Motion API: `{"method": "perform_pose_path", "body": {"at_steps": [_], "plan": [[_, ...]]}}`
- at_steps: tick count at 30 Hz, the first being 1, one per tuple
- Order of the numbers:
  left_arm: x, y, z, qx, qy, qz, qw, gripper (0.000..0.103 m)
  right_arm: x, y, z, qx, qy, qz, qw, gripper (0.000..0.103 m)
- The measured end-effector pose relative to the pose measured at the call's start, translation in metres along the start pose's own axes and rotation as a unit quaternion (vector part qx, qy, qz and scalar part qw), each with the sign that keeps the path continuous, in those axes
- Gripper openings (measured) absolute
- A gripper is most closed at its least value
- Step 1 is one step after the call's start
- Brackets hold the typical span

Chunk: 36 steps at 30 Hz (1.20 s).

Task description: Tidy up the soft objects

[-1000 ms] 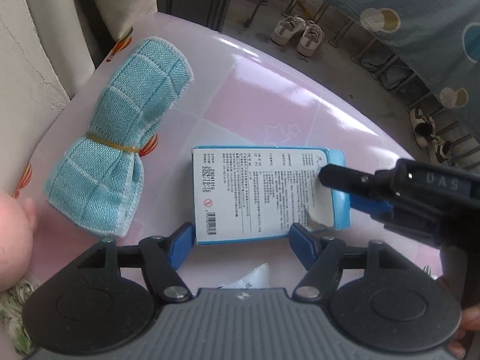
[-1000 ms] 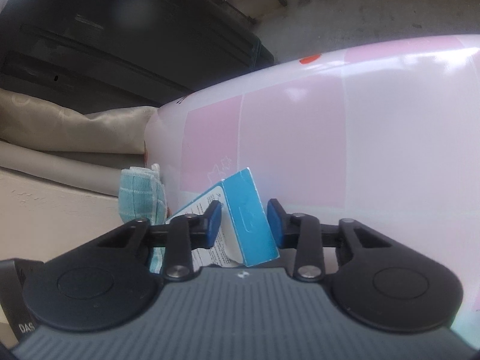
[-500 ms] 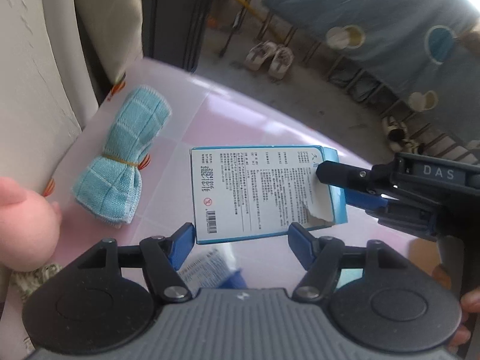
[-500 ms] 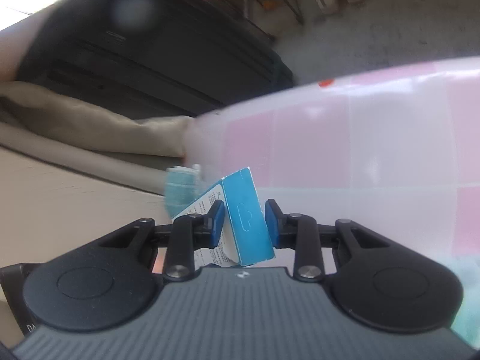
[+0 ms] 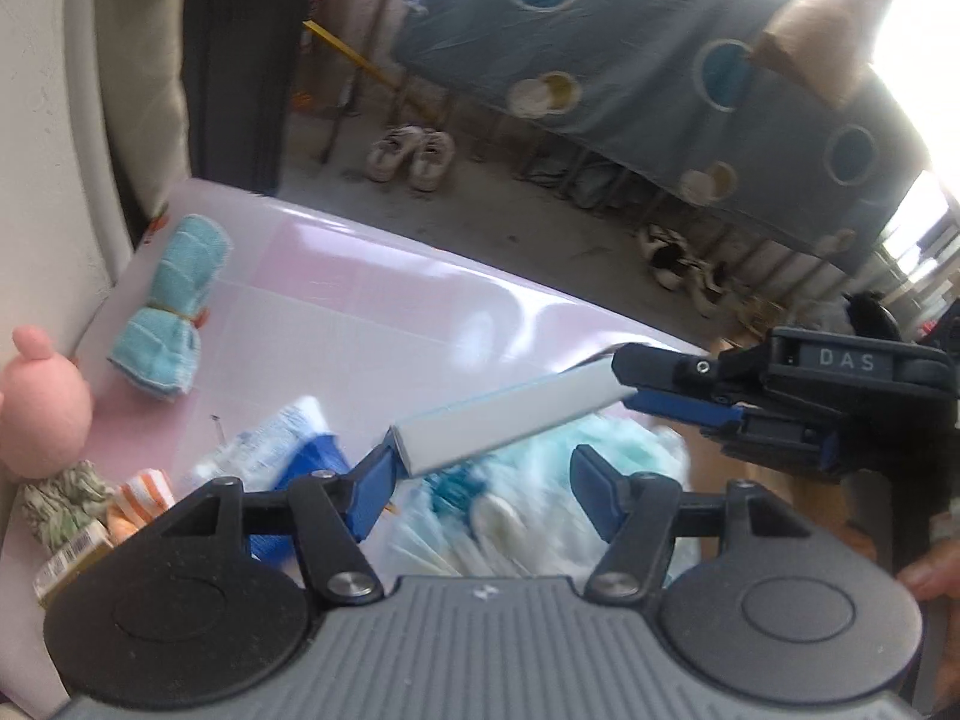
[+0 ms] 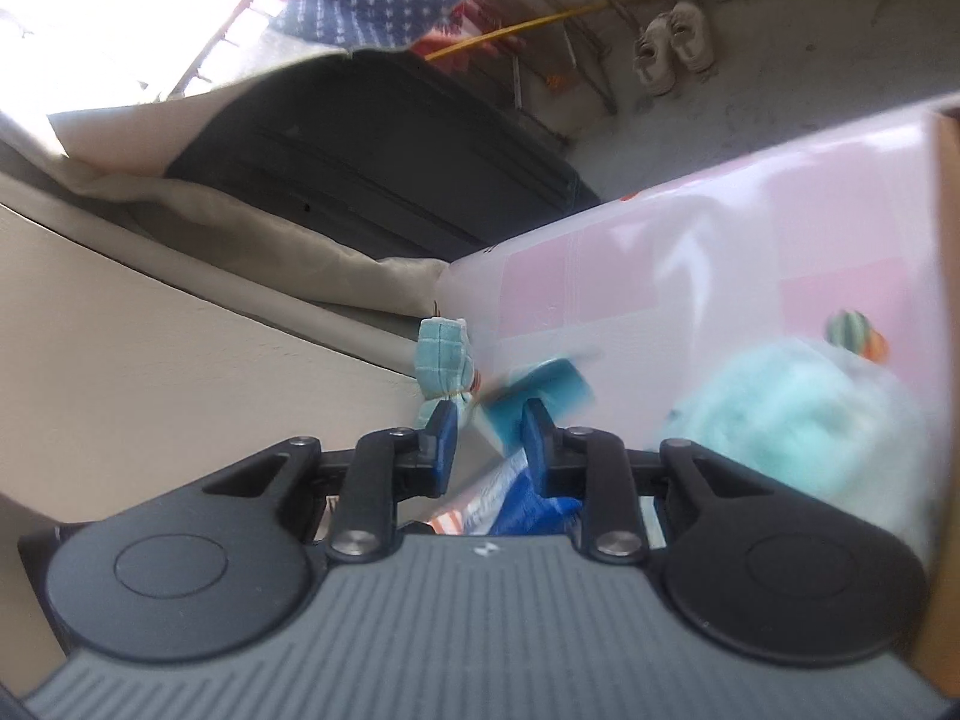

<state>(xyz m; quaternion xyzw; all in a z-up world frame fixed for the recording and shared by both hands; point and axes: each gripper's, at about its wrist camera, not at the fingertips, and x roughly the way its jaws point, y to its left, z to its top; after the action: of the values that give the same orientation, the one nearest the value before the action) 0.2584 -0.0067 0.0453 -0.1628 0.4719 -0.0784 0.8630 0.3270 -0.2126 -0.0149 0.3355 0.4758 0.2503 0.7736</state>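
Blue-and-white box (image 5: 510, 420) held above pink surface (image 5: 360, 300), right gripper (image 5: 624, 387) jaws closing, clamped on one end, left gripper (image 5: 480, 480) jaws narrowing, parted, one pad touching the box, blue cloth bundle (image 5: 168, 324) beyond.

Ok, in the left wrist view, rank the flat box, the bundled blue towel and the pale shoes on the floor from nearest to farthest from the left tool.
1. Flat box: against the left tool's left finger, its other end pinched by the right tool.
2. Bundled blue towel: upper left, lying on the pink table.
3. Pale shoes: on the floor beyond the table's far edge.
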Motion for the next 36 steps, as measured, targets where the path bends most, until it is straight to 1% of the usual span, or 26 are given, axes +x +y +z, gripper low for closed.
{"method": "perform_pose_path", "body": {"at_steps": [1,3,5,8,12,14,15,17,20,23,26,28,30,32,33,34,36], "plan": [[-0.004,-0.006,-0.005,0.005,0.001,-0.016,0.9999,0.060,-0.009,-0.003,-0.006,0.005,-0.002,0.005,1.000,0.019],[-0.009,-0.019,-0.017,0.014,0.010,-0.042,0.9990,0.060,-0.029,-0.007,-0.021,0.010,-0.009,0.010,1.000,0.018],[-0.013,-0.031,-0.027,0.032,0.012,-0.054,0.9979,0.060,-0.047,-0.010,-0.033,0.003,-0.017,0.004,1.000,0.018],[-0.015,-0.044,-0.040,0.052,0.013,-0.065,0.9965,0.060,-0.072,-0.018,-0.049,0.010,-0.031,0.000,0.999,0.018],[-0.025,-0.044,-0.054,0.074,-0.003,-0.055,0.9958,0.060,-0.106,-0.028,-0.066,0.019,-0.051,-0.002,0.999,0.018],[-0.034,-0.035,-0.058,0.078,-0.019,-0.043,0.9958,0.060,-0.117,-0.028,-0.072,0.020,-0.056,0.002,0.998,0.018],[-0.038,-0.028,-0.060,0.077,-0.026,-0.036,0.9960,0.060,-0.121,-0.027,-0.075,0.021,-0.058,0.005,0.998,0.020],[-0.045,-0.010,-0.062,0.080,-0.041,-0.018,0.9958,0.061,-0.122,-0.023,-0.079,0.019,-0.056,0.011,0.998,0.020],[-0.051,0.014,-0.065,0.099,-0.055,0.015,0.9934,0.062,-0.103,-0.012,-0.079,0.018,-0.038,0.016,0.999,0.021],[-0.043,0.032,-0.070,0.133,-0.048,0.050,0.9888,0.064,-0.065,0.002,-0.071,0.015,-0.010,0.016,1.000,0.023],[-0.029,0.039,-0.076,0.170,-0.046,0.089,0.9804,0.064,-0.017,0.014,-0.066,0.014,0.023,0.008,1.000,0.027],[-0.020,0.041,-0.078,0.193,-0.046,0.106,0.9744,0.064,0.013,0.019,-0.063,0.018,0.044,-0.002,0.999,0.027],[-0.010,0.043,-0.079,0.202,-0.041,0.107,0.9726,0.063,0.043,0.021,-0.062,0.025,0.068,-0.022,0.997,0.030],[0.000,0.048,-0.078,0.202,-0.034,0.104,0.9732,0.062,0.070,0.021,-0.062,0.032,0.086,-0.042,0.995,0.032],[0.005,0.049,-0.077,0.202,-0.030,0.102,0.9736,0.062,0.083,0.021,-0.062,0.036,0.095,-0.055,0.993,0.035],[0.008,0.051,-0.077,0.200,-0.029,0.100,0.9742,0.062,0.095,0.021,-0.061,0.040,0.101,-0.067,0.992,0.043],[0.018,0.053,-0.073,0.196,-0.025,0.093,0.9758,0.059,0.115,0.022,-0.062,0.042,0.107,-0.087,0.990,0.048]]}}
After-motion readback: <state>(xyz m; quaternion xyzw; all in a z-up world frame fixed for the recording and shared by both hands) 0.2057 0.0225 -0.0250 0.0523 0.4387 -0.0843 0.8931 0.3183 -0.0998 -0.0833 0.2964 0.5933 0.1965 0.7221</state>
